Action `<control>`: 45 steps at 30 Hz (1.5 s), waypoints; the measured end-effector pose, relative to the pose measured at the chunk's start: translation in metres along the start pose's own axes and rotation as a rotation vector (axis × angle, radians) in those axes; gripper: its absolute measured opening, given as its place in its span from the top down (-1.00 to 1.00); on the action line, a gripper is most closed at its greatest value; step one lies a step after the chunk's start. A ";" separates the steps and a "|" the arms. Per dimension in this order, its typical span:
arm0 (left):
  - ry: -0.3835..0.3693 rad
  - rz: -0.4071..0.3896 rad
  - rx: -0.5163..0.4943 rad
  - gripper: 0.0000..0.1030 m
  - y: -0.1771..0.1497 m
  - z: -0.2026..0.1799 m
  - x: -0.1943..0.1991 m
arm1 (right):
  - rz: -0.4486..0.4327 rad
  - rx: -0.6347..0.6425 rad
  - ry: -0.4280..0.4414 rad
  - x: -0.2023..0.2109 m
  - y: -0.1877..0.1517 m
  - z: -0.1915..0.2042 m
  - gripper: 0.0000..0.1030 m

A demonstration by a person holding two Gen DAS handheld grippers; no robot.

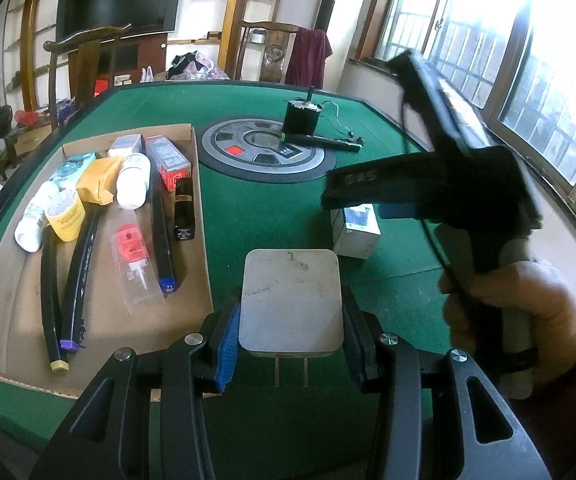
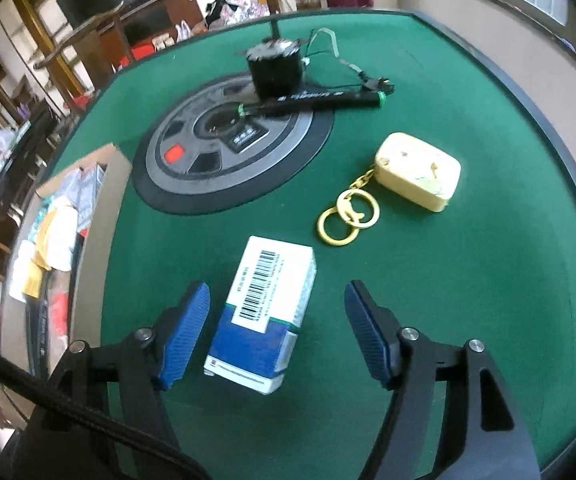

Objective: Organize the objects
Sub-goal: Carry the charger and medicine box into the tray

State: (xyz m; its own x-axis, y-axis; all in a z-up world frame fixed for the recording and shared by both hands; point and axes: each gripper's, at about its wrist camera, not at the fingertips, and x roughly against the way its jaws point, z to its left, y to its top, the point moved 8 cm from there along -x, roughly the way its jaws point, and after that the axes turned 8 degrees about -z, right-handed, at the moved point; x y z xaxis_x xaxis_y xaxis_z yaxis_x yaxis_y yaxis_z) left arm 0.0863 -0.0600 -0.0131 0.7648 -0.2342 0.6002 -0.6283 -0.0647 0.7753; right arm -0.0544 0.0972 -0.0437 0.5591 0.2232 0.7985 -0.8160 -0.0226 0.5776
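Objects for sorting lie on a green felt table (image 2: 468, 300), some already in a shallow cardboard tray (image 1: 100, 328). Left gripper (image 1: 291, 336): its blue-padded fingers (image 1: 226, 344) pinch a white plug adapter (image 1: 291, 300) by its two side faces, the flat face turned up and the two metal prongs pointing back toward the camera, the adapter held above the felt. To the left of these fingers sits the tray, holding black marker pens (image 1: 76, 276), white bottles (image 1: 133, 180), a yellow-capped container (image 1: 65, 216), a red tube in a clear packet (image 1: 131, 252), a red carton (image 1: 168, 160) and a dark box (image 1: 184, 208). Ahead and to the right of them the right gripper's body, gripped by a gloved hand (image 1: 516, 312), hangs over a blue-and-white carton (image 1: 356, 232).

Right gripper (image 2: 278, 328): fingers (image 2: 186, 332) spread wide, pads clear of the blue-and-white carton (image 2: 262, 312), which rests on the felt between them, nearer the left pad, barcode label up. Ahead and to the right of the fingertips lies a pale yellow case (image 2: 418, 170) with a yellow chain and rings (image 2: 348, 216). Farther ahead, a black motor (image 2: 278, 68) with wires stands at the edge of a round centre panel (image 2: 208, 148), a black marker with green ends (image 2: 312, 102) lying just in front of it. The tray shows blurred at the far left.
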 end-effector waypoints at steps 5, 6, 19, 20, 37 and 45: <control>-0.008 -0.013 0.013 0.25 0.002 0.006 0.006 | 0.038 0.098 -0.036 -0.016 -0.010 0.016 0.39; -0.011 -0.022 0.022 0.25 0.005 0.010 0.010 | 0.033 0.103 -0.025 -0.014 -0.011 0.019 0.39; 0.148 -0.126 0.242 0.25 0.024 0.132 0.047 | -0.061 0.142 0.177 0.038 -0.005 0.063 0.39; 0.160 -0.127 0.256 0.25 0.023 0.141 0.046 | -0.068 0.148 0.204 0.042 -0.003 0.073 0.39; 0.338 -0.103 0.315 0.20 0.004 0.216 0.032 | 0.069 0.338 0.348 0.012 -0.055 0.206 0.38; 0.403 -0.203 0.284 -0.22 0.017 0.215 0.059 | 0.070 0.308 0.374 0.007 -0.061 0.211 0.22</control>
State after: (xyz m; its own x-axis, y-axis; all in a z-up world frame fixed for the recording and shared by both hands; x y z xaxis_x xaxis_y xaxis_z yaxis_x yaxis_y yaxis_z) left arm 0.0904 -0.2836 -0.0066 0.8340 0.1982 0.5150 -0.4331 -0.3431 0.8335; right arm 0.0310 -0.1058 -0.0375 0.3674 0.5441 0.7543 -0.7368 -0.3247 0.5931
